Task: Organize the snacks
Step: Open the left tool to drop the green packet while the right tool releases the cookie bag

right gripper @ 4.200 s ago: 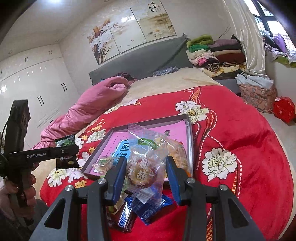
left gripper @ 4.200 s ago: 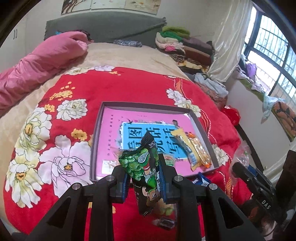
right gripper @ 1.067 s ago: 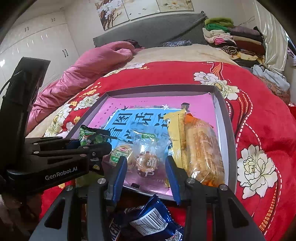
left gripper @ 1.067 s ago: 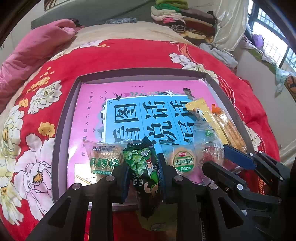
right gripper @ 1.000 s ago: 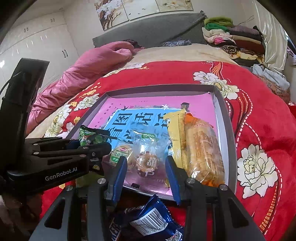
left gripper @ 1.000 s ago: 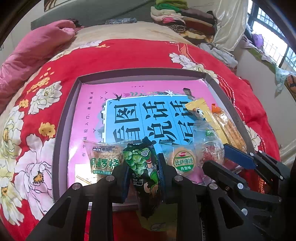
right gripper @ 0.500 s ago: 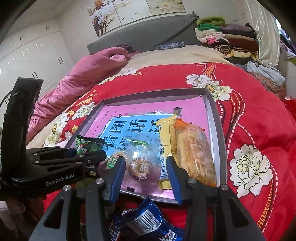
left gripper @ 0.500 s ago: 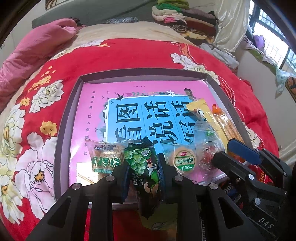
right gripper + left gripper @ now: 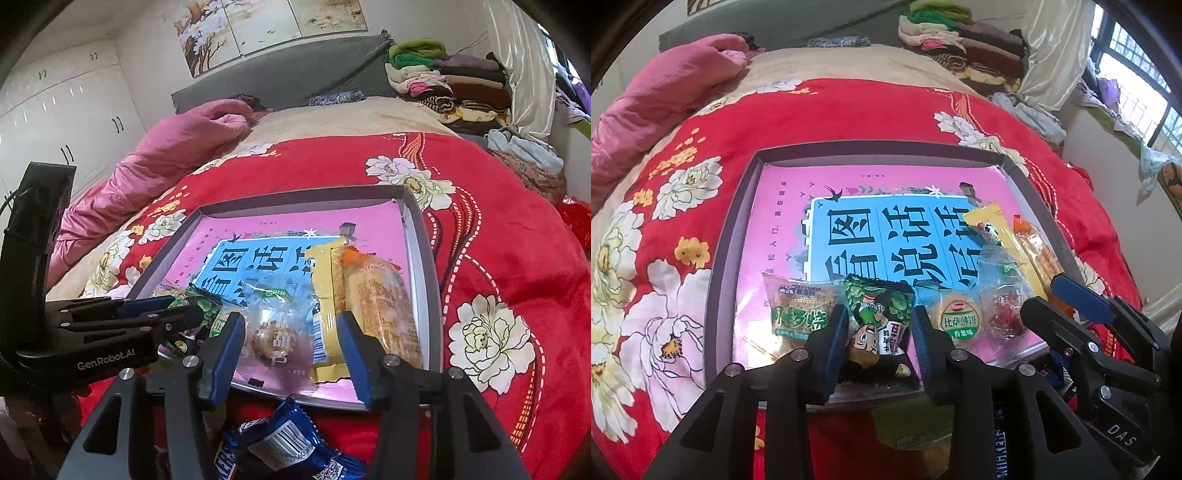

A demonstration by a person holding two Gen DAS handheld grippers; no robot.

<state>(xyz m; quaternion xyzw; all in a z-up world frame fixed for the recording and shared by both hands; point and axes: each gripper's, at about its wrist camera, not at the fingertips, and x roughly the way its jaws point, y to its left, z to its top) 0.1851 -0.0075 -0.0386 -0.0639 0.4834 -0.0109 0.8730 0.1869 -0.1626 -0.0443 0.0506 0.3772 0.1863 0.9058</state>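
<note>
1. A red floral blanket (image 9: 820, 122) covers the bed; pink duvet (image 9: 177, 147) left, folded clothes (image 9: 443, 81) by the headboard
2. The grey tray (image 9: 738, 236) holds snacks along its near edge; its far half is bare
3. Left claw (image 9: 879, 328) is opening around the green pea packet (image 9: 877, 314); right claw (image 9: 291, 354) is opening, clear of the cookie packet (image 9: 275, 332)

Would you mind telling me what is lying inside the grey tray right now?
Inside the grey tray a pink and blue printed sheet lines the bottom. Six snack packets sit along its near and right edges, including the green pea packet. The sheet beneath them is hidden.
</note>
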